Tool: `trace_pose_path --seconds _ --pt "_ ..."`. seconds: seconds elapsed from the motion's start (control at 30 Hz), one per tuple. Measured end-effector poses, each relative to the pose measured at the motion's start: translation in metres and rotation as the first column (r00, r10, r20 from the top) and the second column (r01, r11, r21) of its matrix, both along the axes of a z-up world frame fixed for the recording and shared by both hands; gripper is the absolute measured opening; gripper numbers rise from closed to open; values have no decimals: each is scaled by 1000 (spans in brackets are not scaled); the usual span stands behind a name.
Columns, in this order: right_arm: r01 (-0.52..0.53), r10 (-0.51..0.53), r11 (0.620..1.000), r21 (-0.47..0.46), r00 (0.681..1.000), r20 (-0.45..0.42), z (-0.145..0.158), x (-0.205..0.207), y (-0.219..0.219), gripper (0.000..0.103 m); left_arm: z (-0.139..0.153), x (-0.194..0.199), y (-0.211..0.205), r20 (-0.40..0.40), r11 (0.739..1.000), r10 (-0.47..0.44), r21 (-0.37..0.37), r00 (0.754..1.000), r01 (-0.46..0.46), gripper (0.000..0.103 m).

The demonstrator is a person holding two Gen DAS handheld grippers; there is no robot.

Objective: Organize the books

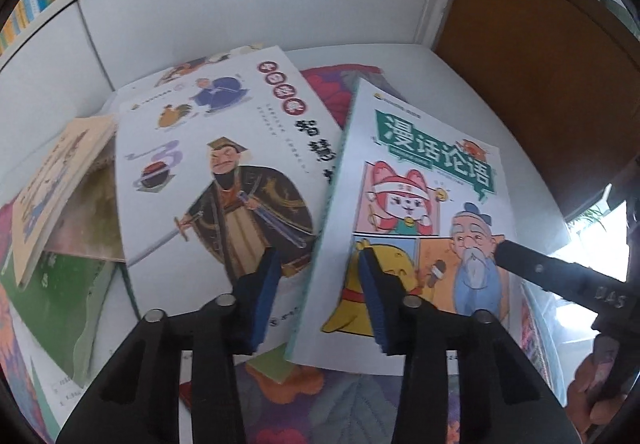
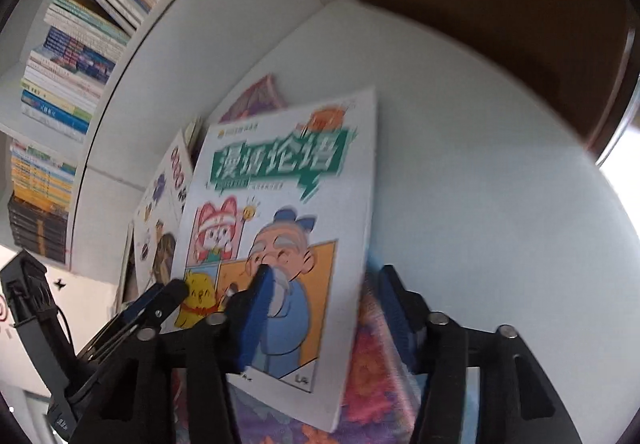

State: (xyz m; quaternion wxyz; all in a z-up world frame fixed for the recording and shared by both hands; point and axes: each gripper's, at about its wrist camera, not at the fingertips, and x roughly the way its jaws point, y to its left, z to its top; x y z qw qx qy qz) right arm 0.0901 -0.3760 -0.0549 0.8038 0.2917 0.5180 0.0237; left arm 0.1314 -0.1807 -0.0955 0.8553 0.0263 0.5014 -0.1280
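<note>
Left gripper [image 1: 320, 292]: bottom centre of its own view, blue pads straddling the left edge of the comic book [image 1: 420, 212]; pads look just clear of the cover, so the jaws stand apart.
Right gripper [image 2: 324, 320]: bottom centre of its own view, jaws apart around the same book's right edge, left pad over the cover, right pad beyond the edge; contact cannot be told through the blur.
Comic book: green title banner, bearded old man in blue; tilted, left edge raised over the warrior book [image 1: 224, 180].
Warrior book: lies flat left of centre, overlapping a tan book [image 1: 52, 184] and a green book [image 1: 56, 304].
Flowered cloth [image 1: 340, 404]: under the pile, lower frame.
White table [image 2: 480, 184]: beyond the books.
Bookshelf [image 2: 68, 56]: upper left, packed with spines.
</note>
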Motion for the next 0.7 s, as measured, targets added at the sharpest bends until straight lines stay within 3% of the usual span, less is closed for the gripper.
trace_pose_path --seconds 0.03,0.27,0.4,0.6,0.7 --pt "-9 9 1000 -14 1000 -7 -1 1 4 51 0 0 -1 -5 1000 -8 -12 1000 8 28" --pt "-54 55 995 -88 998 4 3 2 17 50 -2 -14 -6 -4 998 -54 33 999 55 28" --pt "-114 117 988 -104 993 30 15 -2 28 50 -1 -33 11 -50 998 -62 -7 997 62 28" --pt "-264 261 947 -183 964 -40 23 -21 66 51 -6 -85 52 -114 997 -44 -73 992 36 28" --pt "-371 361 901 -225 928 -89 11 -51 87 52 -5 -111 72 -121 992 -46 -120 992 31 28"
